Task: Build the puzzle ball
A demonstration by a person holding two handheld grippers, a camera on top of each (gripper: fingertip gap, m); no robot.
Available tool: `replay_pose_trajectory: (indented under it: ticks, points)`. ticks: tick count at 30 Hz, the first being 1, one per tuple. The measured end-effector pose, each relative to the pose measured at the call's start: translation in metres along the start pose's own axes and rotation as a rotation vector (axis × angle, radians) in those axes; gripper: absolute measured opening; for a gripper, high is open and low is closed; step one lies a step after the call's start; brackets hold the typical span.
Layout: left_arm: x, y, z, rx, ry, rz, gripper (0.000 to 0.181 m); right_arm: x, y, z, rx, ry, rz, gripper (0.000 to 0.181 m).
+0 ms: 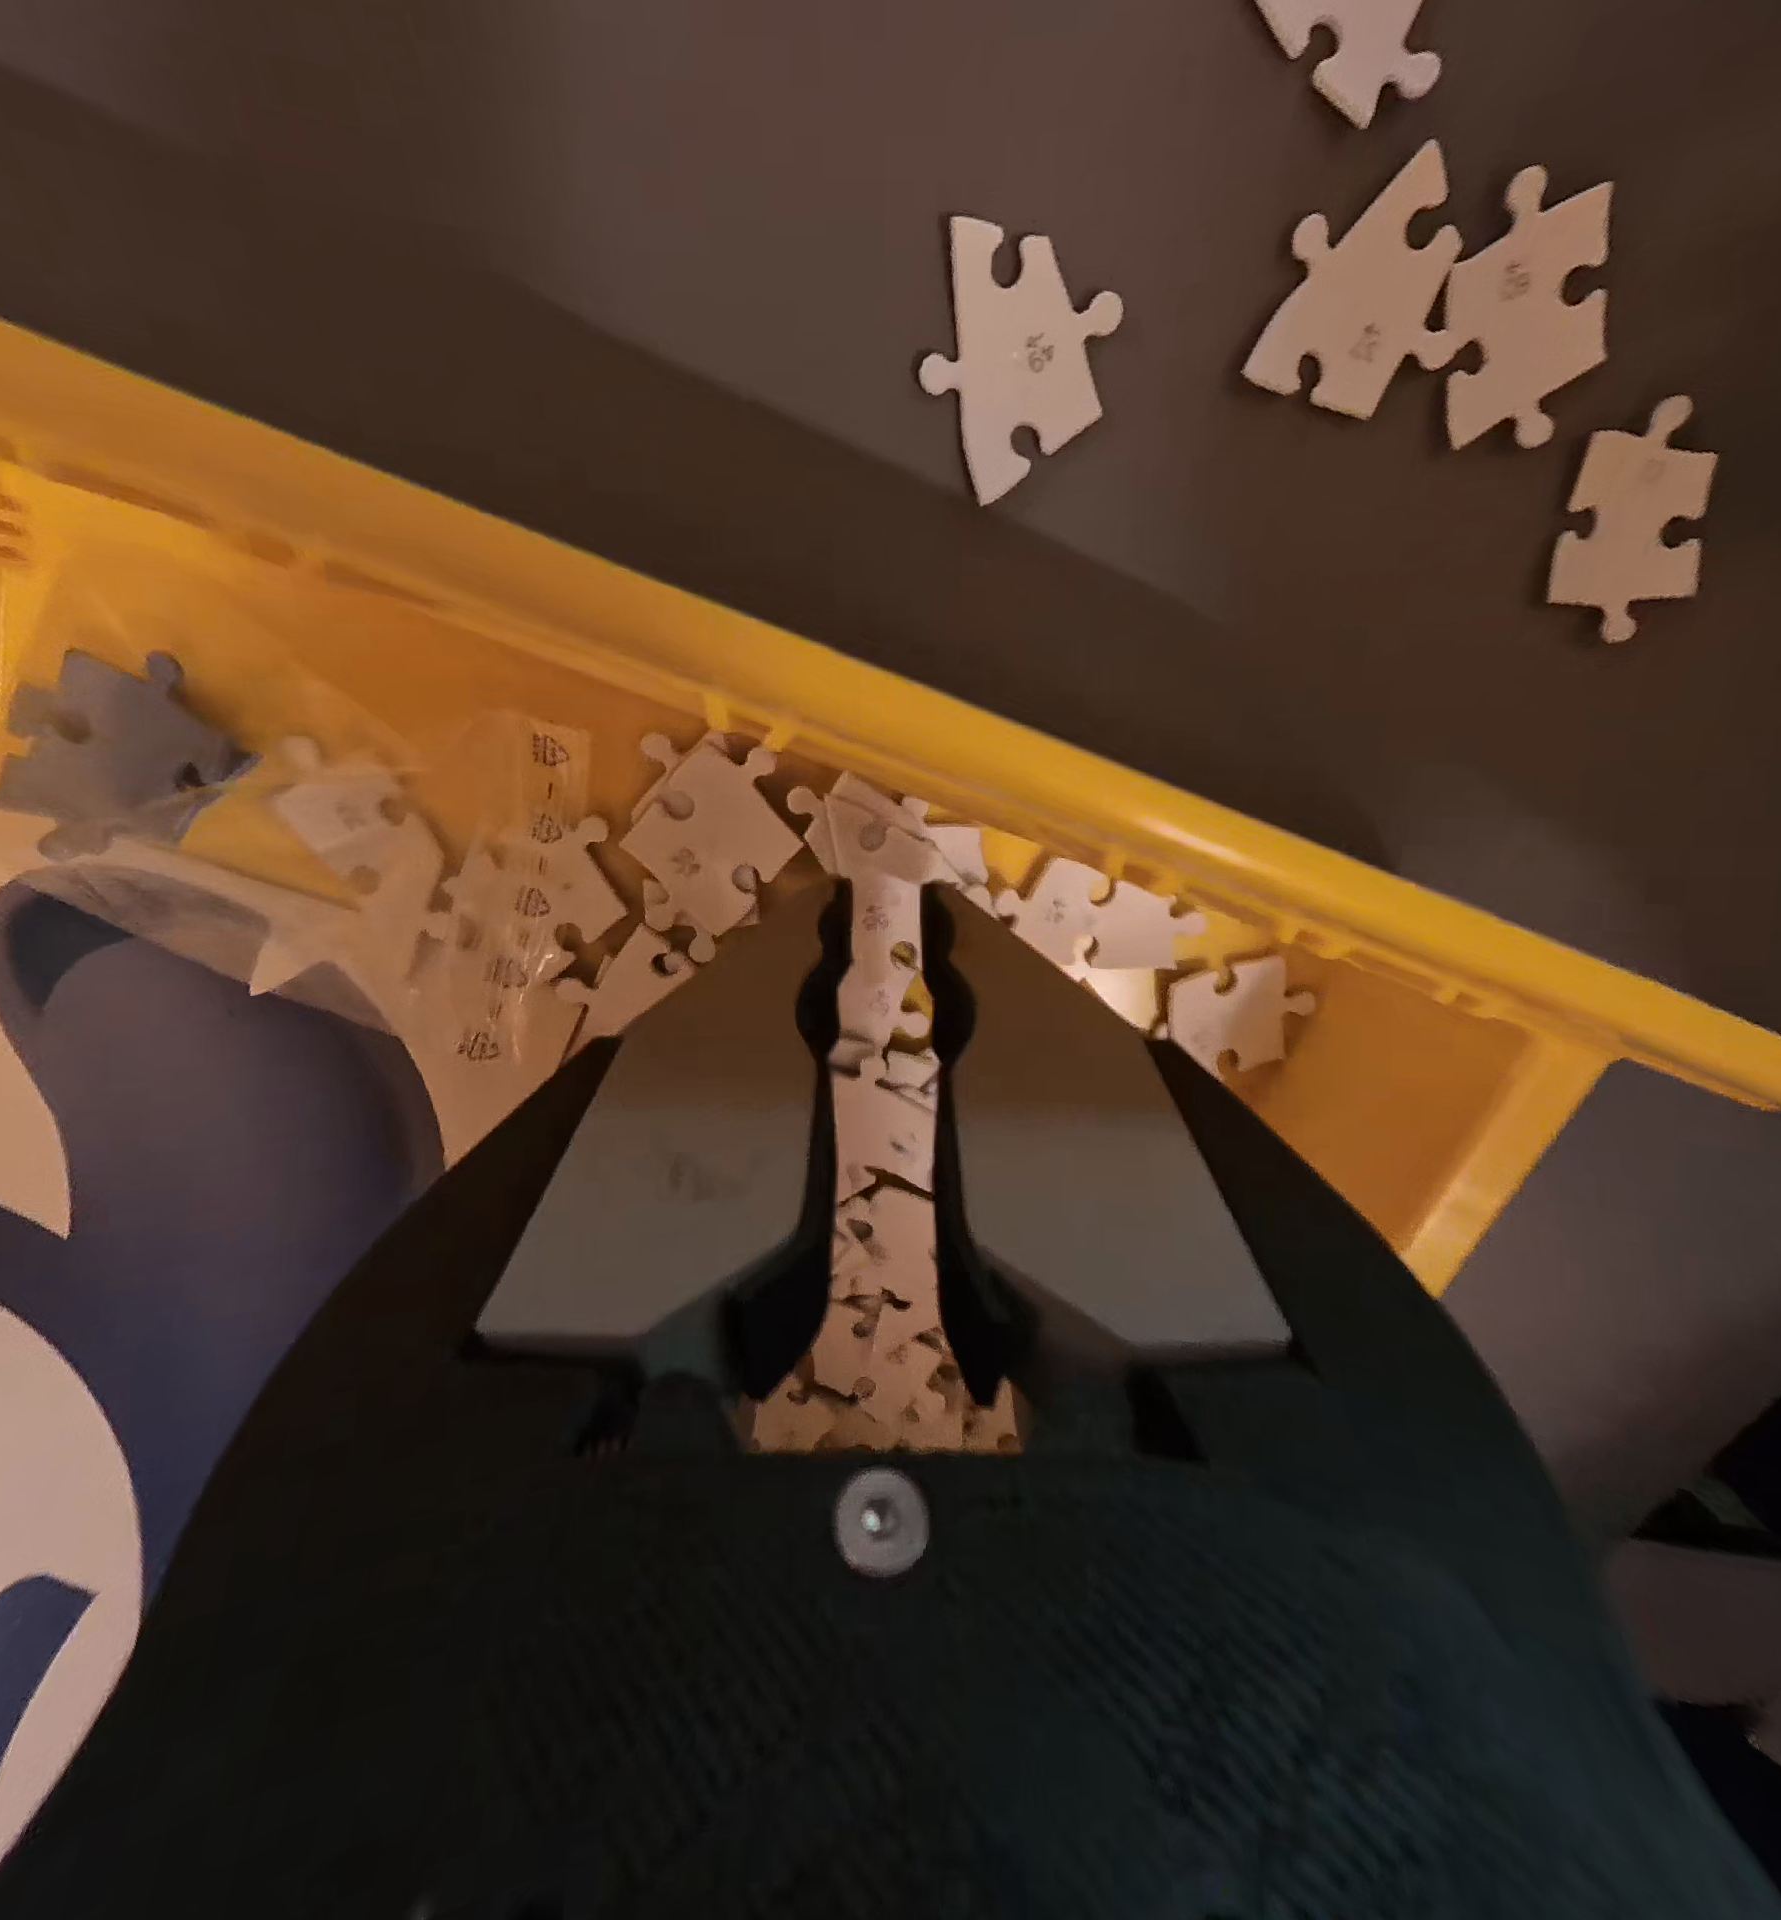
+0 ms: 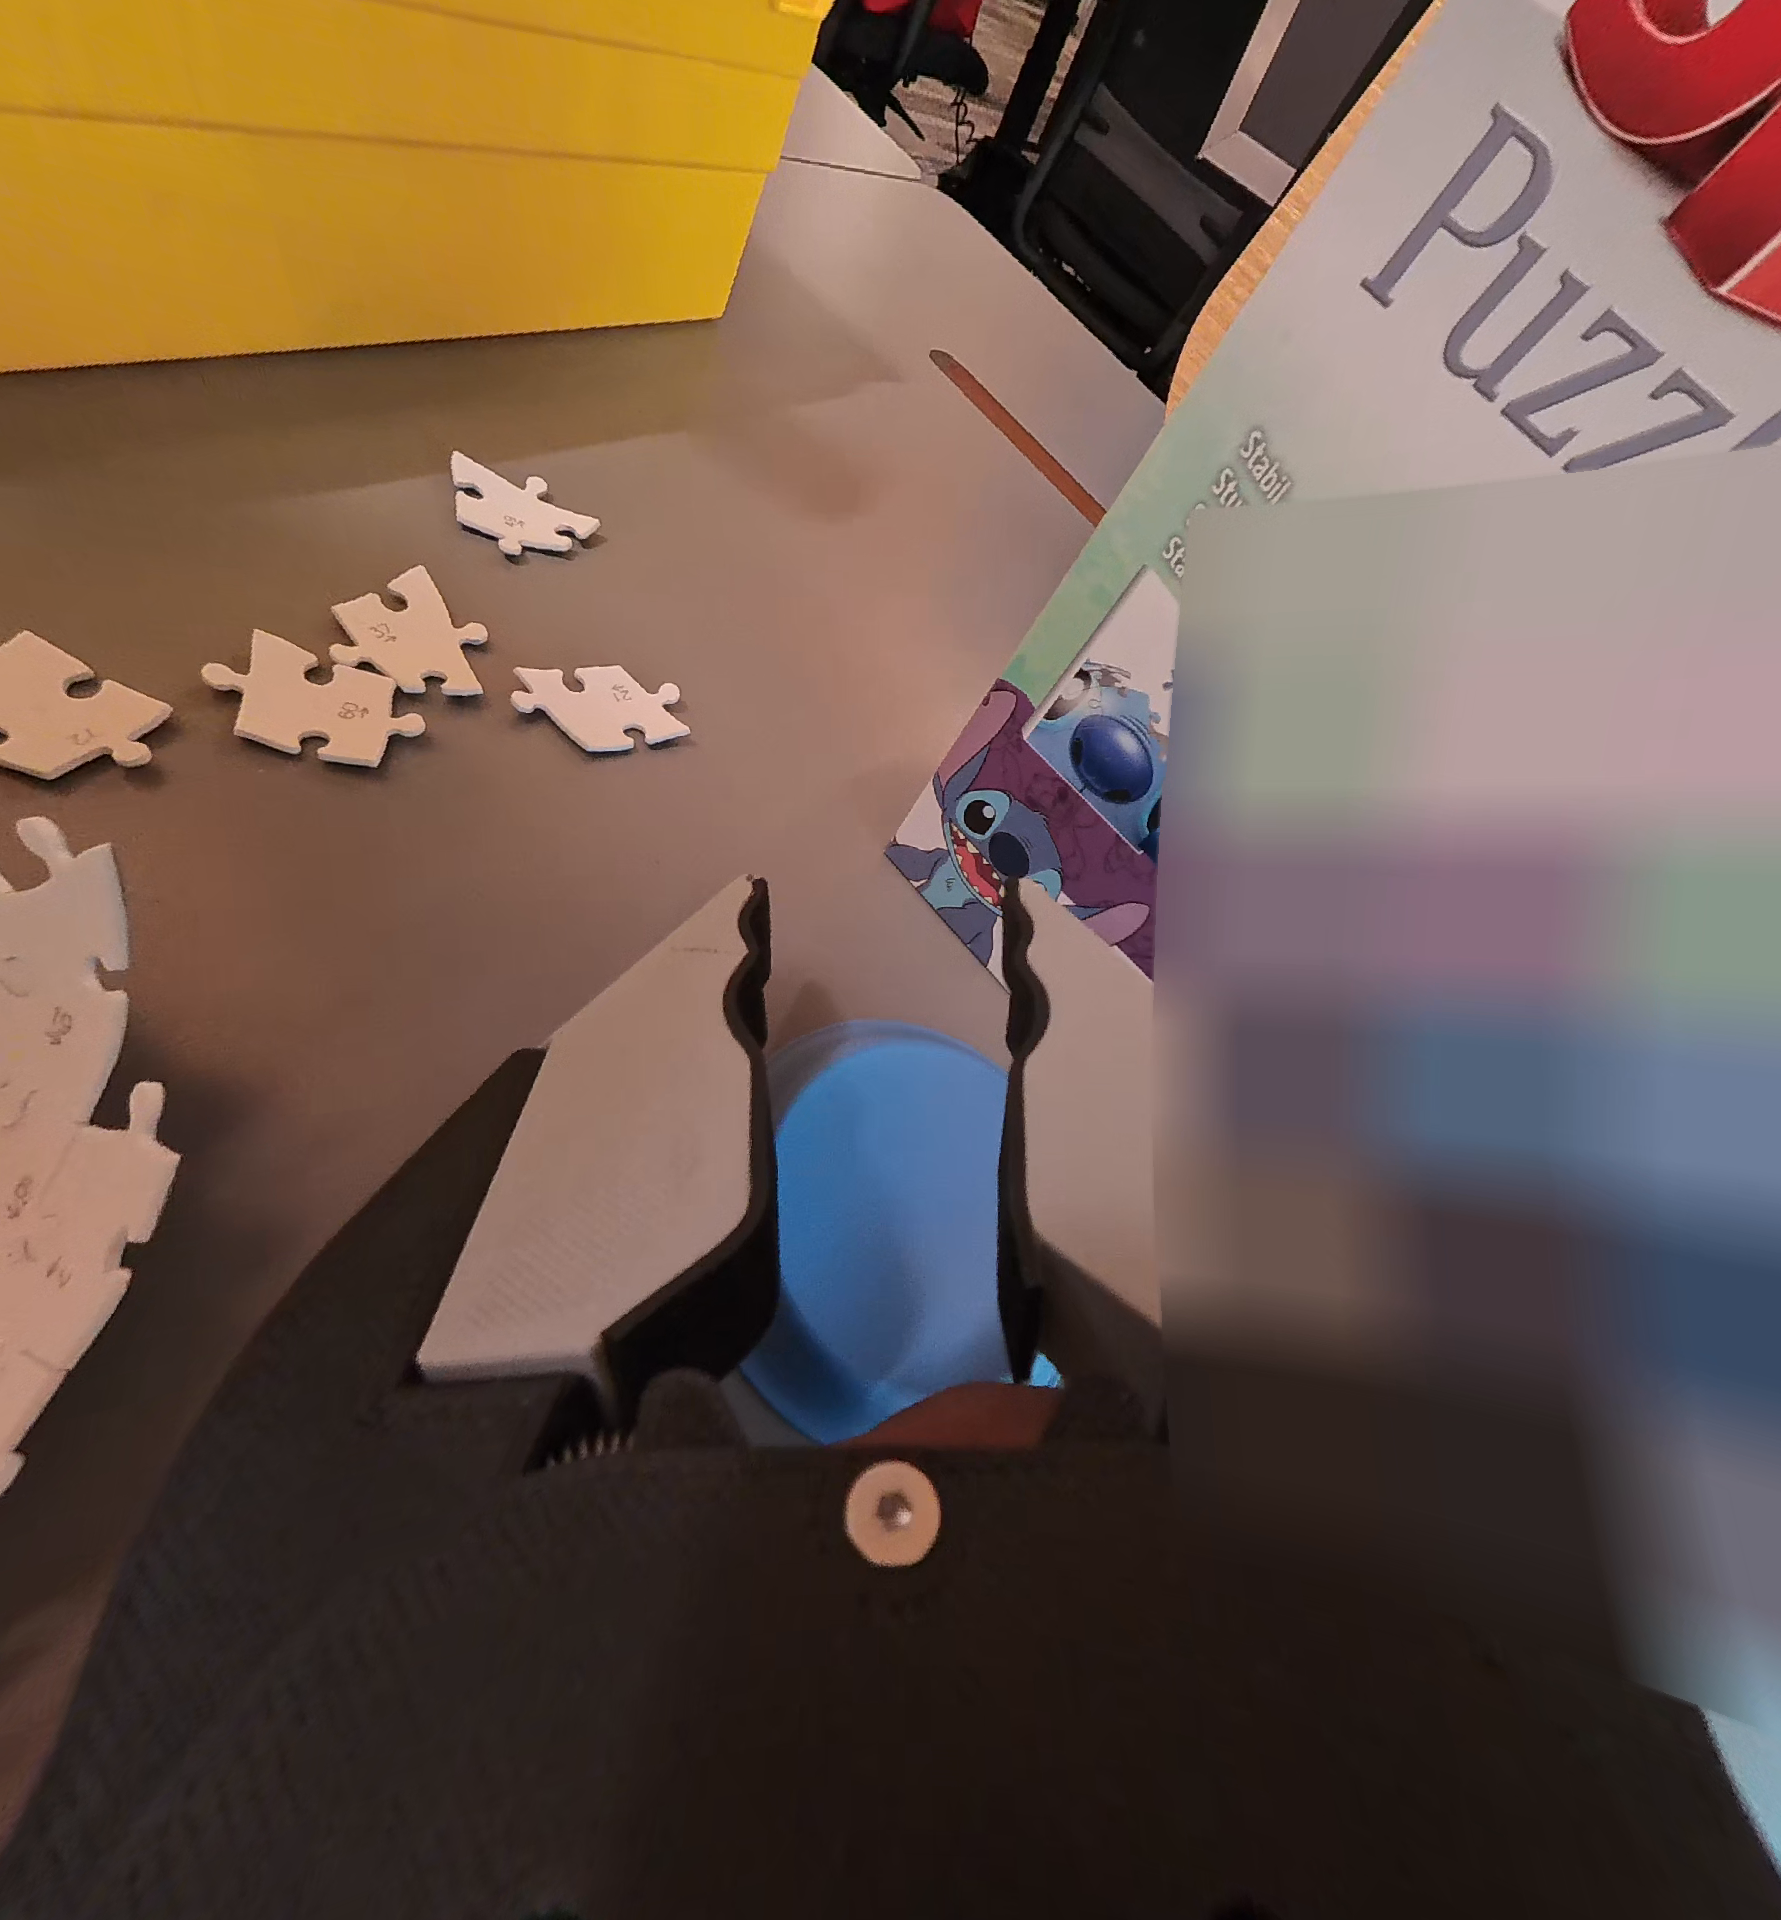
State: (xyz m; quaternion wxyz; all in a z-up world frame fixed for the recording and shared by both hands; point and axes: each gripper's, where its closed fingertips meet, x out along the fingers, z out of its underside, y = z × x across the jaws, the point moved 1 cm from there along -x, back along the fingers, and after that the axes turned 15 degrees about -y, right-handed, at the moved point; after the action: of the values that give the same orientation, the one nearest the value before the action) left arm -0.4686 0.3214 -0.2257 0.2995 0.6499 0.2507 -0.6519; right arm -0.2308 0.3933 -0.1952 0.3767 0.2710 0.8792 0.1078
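My left gripper (image 1: pixel 886 914) reaches down into the yellow crate (image 1: pixel 969 727), its two black-lined fingers set a narrow gap apart over a heap of white puzzle pieces (image 1: pixel 699 842) banked against the crate's far wall; a piece shows in the gap near the tips, but I cannot tell whether the pads are pinching it or only hovering above it. A clear plastic bag (image 1: pixel 522 883) lies among the heap on the left, and a large printed sheet (image 1: pixel 190 1091) in dark blue and white lies on the crate floor. Beyond the rim, on the grey table (image 1: pixel 553 260), I count five loose pieces in the left wrist view, two of them overlapping (image 1: pixel 1437 301). My right gripper (image 2: pixel 886 914) hangs over the same table with its jaws spread and nothing between the tips; below them sits a blue plastic dish (image 2: pixel 886 1195). In the right wrist view I also count five loose pieces face down, two touching (image 2: pixel 346 686), and at the left edge one joined, curved section of the puzzle ball (image 2: pixel 24 1143) lies on the table with its pale back upward. The puzzle box (image 2: pixel 1385 364) stands tilted at the right, and the yellow crate's outer wall fills the upper left.
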Motion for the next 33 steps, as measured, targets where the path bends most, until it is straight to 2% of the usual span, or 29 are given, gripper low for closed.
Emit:
replay_pose_trajectory:
  ticks: [1, 3, 10, 19, 28, 31, 33]
  points:
    - [0.003, 0.002, 0.001, 0.007, -0.016, 0.009, 0.007, 0.0, 0.0, 0.0, 0.0, 0.001, 0.001, 0.041]
    - [0.005, 0.0, 0.004, 0.008, -0.032, -0.008, 0.0, -0.001, 0.0, 0.0, 0.001, 0.003, 0.001, 0.041]
    - [0.007, 0.005, 0.019, 0.007, -0.094, 0.045, 0.0, 0.0, -0.001, 0.0, -0.005, 0.0, -0.003, 0.041]
    - [0.008, 0.012, 0.043, 0.038, -0.205, 0.026, 0.0, 0.0, -0.001, 0.0, -0.006, -0.002, -0.002, 0.041]
    - [0.002, 0.001, 0.037, -0.003, -0.157, -0.014, 0.003, 0.0, -0.001, 0.0, -0.006, -0.003, 0.001, 0.041]
    - [-0.003, 0.016, 0.023, 0.046, -0.082, 0.057, 0.004, 0.0, 0.0, 0.0, -0.006, -0.002, 0.002, 0.041]
    - [-0.005, 0.017, 0.021, 0.054, -0.071, 0.049, 0.003, -0.001, 0.0, 0.0, -0.006, -0.001, 0.002, 0.041]
